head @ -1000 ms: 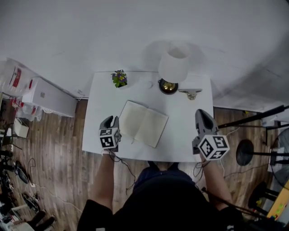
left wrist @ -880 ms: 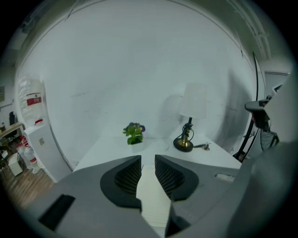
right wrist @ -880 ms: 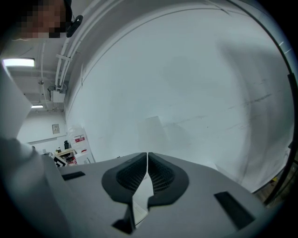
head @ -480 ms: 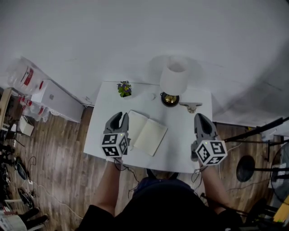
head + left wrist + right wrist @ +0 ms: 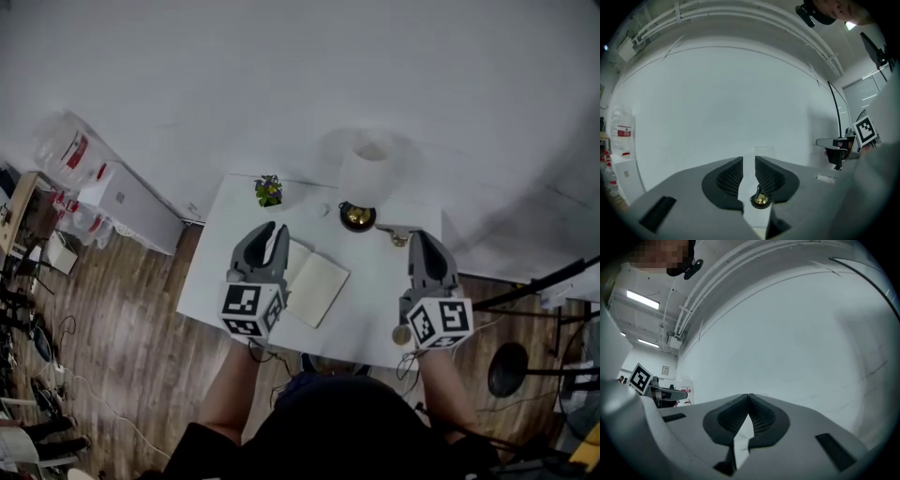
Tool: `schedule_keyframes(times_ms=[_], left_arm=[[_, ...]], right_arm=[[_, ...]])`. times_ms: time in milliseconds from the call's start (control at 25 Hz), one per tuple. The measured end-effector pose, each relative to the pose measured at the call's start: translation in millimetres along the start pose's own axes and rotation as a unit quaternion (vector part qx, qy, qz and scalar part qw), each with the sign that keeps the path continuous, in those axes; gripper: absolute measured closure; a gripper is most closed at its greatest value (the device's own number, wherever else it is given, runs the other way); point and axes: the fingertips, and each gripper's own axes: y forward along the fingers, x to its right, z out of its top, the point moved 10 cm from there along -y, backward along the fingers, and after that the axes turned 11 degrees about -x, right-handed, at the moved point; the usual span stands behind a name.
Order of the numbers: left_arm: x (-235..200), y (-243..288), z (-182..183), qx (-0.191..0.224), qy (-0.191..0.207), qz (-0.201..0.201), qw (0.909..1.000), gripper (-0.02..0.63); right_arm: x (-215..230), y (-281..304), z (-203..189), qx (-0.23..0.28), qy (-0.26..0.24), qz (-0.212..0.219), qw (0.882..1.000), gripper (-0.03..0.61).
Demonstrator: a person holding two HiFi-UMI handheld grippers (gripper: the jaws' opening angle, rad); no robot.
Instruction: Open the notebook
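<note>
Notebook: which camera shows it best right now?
The head view: the notebook lies open on the white table, seen whole from above. The left gripper view and right gripper view look level at the wall and show none of it.

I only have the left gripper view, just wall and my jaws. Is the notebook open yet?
Observer: Yes. In the head view the notebook lies open on the white table.
Operator: Where is my left gripper relative to it?
Observer: The left gripper overlaps the notebook's left page in that view. Its jaws are closing, with nothing between them.
Operator: And the right one?
Observer: The right gripper has its jaws together and empty, off to the notebook's right.
</note>
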Motion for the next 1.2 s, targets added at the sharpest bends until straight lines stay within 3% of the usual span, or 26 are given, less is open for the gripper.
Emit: schedule_keyframes(times_ms=[440,1200], left_arm=[[27,-24,25,0.054,0.027,0.002,0.9982,0.551],[31,-35,25,0.056,0.024,-0.005,0.9981,0.554]], right_arm=[[-9,-17,18,0.023,-0.038,0.013,0.999,0.574],[-14,-28,16,0.017,-0.054,0.005,0.998,0.574]])
